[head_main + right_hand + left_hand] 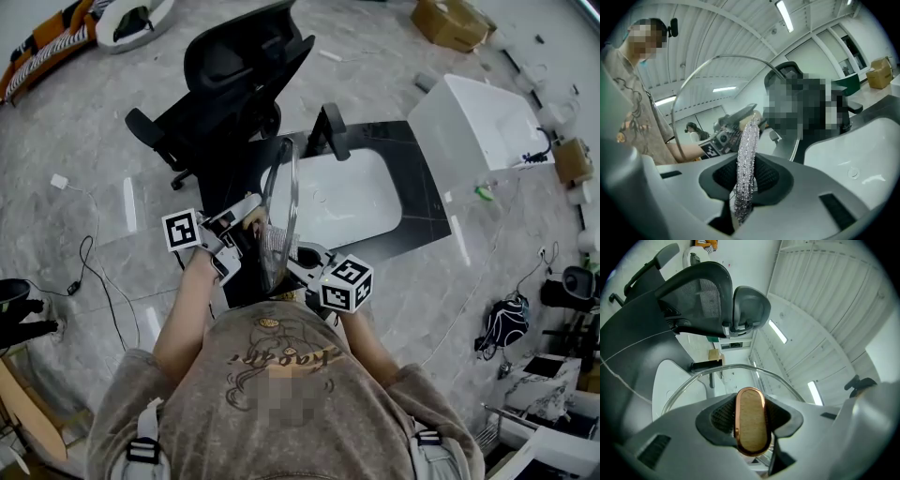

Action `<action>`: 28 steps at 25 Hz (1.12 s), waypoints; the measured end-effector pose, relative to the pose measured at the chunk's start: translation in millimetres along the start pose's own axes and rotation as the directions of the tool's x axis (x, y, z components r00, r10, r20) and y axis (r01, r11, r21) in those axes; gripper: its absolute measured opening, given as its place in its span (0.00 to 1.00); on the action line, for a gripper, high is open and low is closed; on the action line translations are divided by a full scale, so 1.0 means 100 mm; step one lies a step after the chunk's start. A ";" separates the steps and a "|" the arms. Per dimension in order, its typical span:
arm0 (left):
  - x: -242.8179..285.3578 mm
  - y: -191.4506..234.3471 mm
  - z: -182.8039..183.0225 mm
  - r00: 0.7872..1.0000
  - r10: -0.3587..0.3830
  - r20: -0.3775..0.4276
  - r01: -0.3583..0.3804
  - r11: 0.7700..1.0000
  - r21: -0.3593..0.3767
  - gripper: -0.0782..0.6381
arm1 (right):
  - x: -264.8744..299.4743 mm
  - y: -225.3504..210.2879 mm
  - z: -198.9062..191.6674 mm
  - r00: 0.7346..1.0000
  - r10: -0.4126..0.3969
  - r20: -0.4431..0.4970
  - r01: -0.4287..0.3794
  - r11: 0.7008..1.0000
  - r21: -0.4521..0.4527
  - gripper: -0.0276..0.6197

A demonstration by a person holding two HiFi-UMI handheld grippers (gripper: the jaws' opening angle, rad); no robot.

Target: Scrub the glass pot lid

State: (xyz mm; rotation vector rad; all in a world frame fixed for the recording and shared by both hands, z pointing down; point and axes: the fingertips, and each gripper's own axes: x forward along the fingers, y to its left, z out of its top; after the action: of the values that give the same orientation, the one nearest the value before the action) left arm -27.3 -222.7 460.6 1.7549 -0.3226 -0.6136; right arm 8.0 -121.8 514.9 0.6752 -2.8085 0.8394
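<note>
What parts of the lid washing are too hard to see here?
Head view: glass lid is edge-on, so dirt on it cannot be told.
Left gripper view: the lid's lower half, hidden behind the wooden knob and the jaws.
Right gripper view: whether the sparkly scrubber touches the glass; it is seen edge-on.

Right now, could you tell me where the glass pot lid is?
In the head view the glass pot lid stands on edge at centre, over the sink's left end, its wooden knob in the left gripper and the right gripper's scrubber opposite.
</note>
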 end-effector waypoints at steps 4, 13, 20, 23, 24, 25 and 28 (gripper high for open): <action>-0.04 0.04 0.06 1.000 0.011 0.023 -0.011 1.000 0.003 0.36 | -0.07 0.18 0.10 0.998 0.066 -0.002 -0.066 0.998 -0.002 0.16; -0.13 0.14 0.06 0.999 0.039 0.037 -0.039 0.999 -0.005 0.36 | -0.36 0.52 0.44 0.985 0.156 0.071 -0.158 0.987 0.018 0.16; -0.10 0.15 -0.04 1.000 0.027 0.010 -0.026 0.999 -0.025 0.36 | -0.54 0.48 0.94 0.969 0.156 0.194 -0.159 0.987 0.000 0.16; -0.06 0.15 -0.11 1.000 0.017 -0.016 -0.018 0.999 -0.028 0.36 | -0.57 0.34 1.10 0.964 0.128 0.235 -0.127 0.992 -0.019 0.16; -0.05 0.14 -0.14 1.000 0.011 -0.025 -0.012 1.000 -0.027 0.36 | -0.58 0.29 1.14 0.963 0.114 0.246 -0.112 0.993 -0.023 0.16; -0.03 0.13 -0.17 0.999 0.006 -0.033 -0.007 1.000 -0.027 0.36 | -0.58 0.22 1.17 0.961 0.098 0.257 -0.095 0.995 -0.022 0.16; 0.01 0.10 -0.25 0.999 -0.006 -0.052 0.004 0.999 -0.035 0.36 | -0.56 0.03 1.26 0.956 0.044 0.291 -0.045 0.999 -0.004 0.16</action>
State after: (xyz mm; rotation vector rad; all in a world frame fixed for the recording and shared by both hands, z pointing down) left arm -11.9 -205.8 474.5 1.7355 -0.2693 -0.5727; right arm 56.3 -167.4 394.1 0.7987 -3.0947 0.8103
